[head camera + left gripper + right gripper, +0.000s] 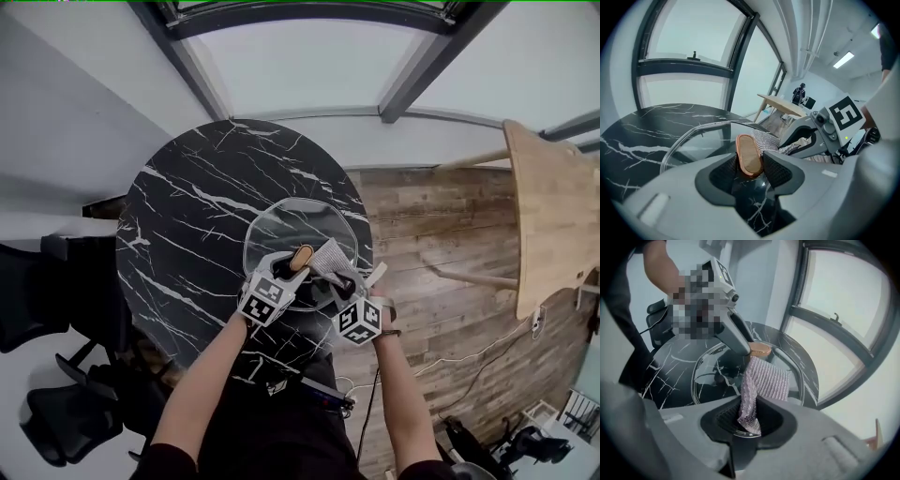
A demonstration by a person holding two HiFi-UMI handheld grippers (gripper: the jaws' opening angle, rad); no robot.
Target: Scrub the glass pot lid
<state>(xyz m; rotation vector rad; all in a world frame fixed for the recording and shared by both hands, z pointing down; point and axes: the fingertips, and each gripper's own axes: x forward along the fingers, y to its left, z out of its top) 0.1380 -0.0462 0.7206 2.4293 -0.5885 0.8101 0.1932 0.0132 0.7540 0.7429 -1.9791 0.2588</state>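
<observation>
Your left gripper clamps the brown knob of the glass pot lid, which sits just ahead of both grippers. Your right gripper pinches the mesh cloth. Press it flat against the glass and hold the knob steady while you rub.

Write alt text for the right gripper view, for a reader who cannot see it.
The right gripper is shut on a silvery scrubbing cloth, which stretches toward the brown knob of a glass pot lid on a black marble table. Beyond it, the left gripper holds that knob.
</observation>
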